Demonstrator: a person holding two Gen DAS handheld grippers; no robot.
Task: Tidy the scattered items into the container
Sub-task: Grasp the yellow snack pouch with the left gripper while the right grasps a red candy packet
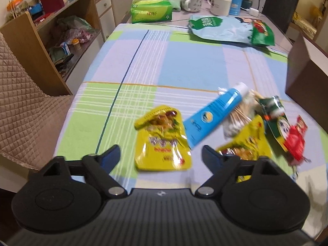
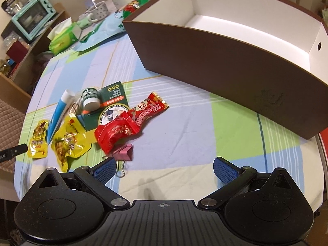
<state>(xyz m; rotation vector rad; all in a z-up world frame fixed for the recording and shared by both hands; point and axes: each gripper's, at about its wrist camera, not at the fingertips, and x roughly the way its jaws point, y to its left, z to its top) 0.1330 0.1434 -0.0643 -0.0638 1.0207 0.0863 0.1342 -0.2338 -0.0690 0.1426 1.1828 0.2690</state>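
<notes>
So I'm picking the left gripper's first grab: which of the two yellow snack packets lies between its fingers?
The yellow packet lying alone left of the blue tube. The other packet sits right of the tube, partly behind the left gripper's right finger.

Checked blue-green-lilac tablecloth (image 2: 184,135), brown white-lined box (image 2: 225,61), yellow snack packets (image 1: 162,141), red wrappers (image 2: 123,127)

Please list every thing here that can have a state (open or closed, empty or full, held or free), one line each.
left gripper: open, holding nothing.
right gripper: open, holding nothing.
brown box: open on top, the visible part inside is empty.
blue tube: capped, lying flat.
small jar: lid on, lying on its side.
pink binder clip: shut, clipping nothing.
yellow snack packet: sealed, lying flat.
</notes>
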